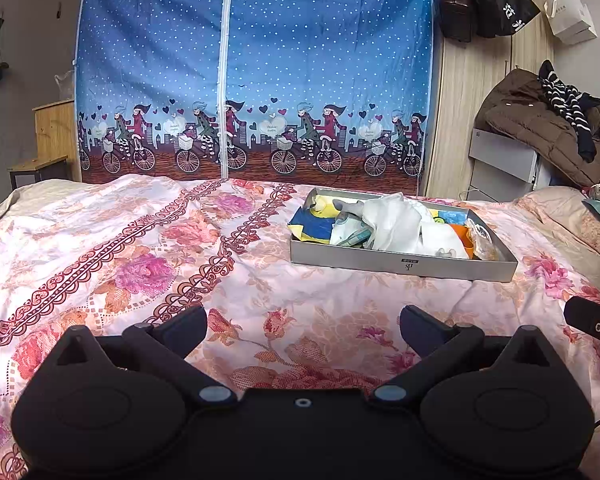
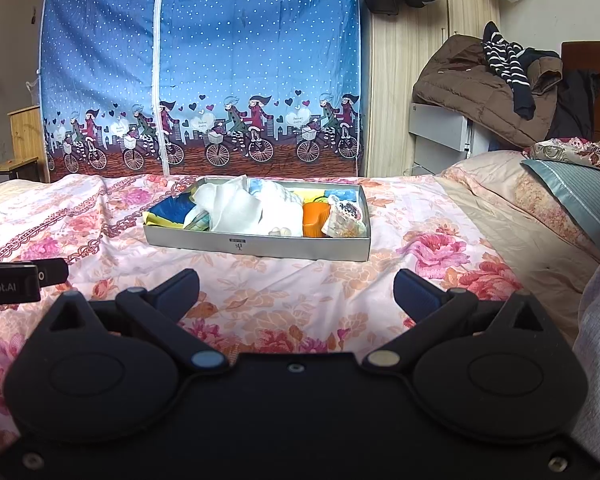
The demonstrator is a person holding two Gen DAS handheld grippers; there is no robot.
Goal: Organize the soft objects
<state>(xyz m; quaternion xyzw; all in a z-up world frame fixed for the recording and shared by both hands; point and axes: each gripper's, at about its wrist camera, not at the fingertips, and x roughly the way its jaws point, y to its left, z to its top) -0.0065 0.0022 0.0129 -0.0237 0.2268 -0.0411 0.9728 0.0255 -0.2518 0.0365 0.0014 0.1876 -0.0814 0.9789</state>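
Left hand-held gripper (image 1: 303,330) and right hand-held gripper (image 2: 296,294): jaws wide apart, nothing held, over the bed (image 2: 300,280). Beyond: soft objects (image 2: 240,208) heaped in grey tray (image 2: 256,245). None loose on the quilt; fits sorted or awaiting unpacking.

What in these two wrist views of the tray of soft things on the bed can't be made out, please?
- Tray floor: hidden in both views by the heaped white cloth.
- Items under that cloth: only edges show; the blue and yellow piece cannot be identified.
- Small logo on the tray's front wall: too small to read.
- Left gripper and right gripper: open, bodies cut off by the bottom edges.
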